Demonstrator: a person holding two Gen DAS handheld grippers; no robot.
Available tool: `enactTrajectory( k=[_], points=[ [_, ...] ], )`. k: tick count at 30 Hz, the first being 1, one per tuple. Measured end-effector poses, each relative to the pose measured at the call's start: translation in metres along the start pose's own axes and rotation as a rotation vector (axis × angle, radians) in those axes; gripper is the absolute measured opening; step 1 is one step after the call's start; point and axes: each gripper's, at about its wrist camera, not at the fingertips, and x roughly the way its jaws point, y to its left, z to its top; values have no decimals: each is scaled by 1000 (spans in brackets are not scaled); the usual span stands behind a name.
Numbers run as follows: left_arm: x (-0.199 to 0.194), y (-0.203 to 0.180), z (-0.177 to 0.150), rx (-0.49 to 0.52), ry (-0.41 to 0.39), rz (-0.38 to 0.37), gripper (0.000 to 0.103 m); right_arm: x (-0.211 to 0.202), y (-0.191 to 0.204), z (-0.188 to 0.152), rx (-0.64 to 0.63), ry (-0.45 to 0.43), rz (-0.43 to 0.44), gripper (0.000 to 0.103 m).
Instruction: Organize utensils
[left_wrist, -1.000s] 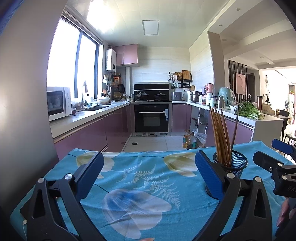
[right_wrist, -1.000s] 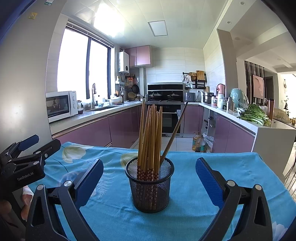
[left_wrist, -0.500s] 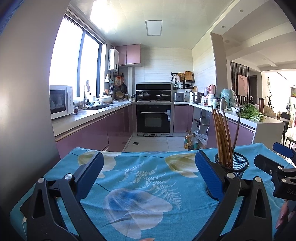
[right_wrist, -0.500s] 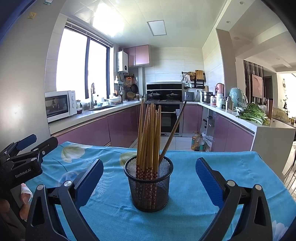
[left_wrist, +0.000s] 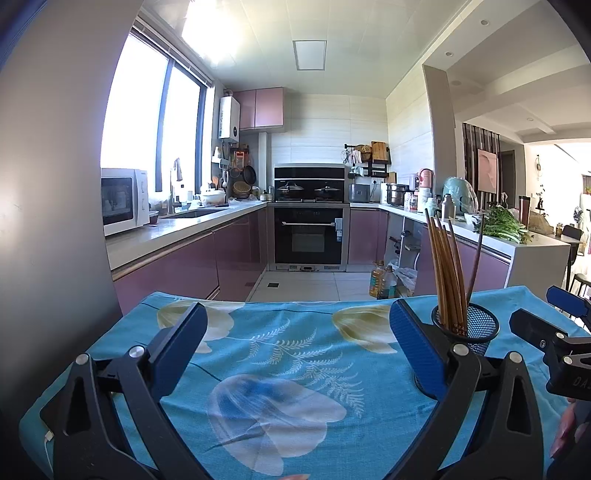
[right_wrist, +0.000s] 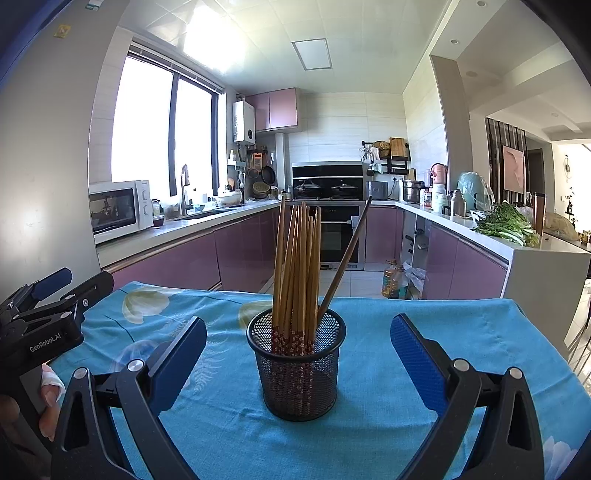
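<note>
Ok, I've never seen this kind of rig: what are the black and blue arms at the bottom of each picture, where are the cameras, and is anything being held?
There is no robot here. A person holds a pair of tongs in each hand, and each pair carries a wide-angle camera looking forward along its two blue-padded fingers. One picture comes from the left tongs, the other from the right tongs. Each pair also shows at the edge of the other's picture. Both are open and hold nothing. On the blue floral cloth stands a black mesh cup full of chopsticks; one darker stick leans aside. The cup sits straight ahead between the right tongs' fingers, untouched, and off to the right of the left tongs. Behind is a kitchen.
</note>
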Motion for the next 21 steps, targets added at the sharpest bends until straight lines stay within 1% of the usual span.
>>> enactTrajectory(
  k=[21],
  points=[
    [0,0,0,1,2,4,97,0,1,0,3,-4,-7,97]
  ],
)
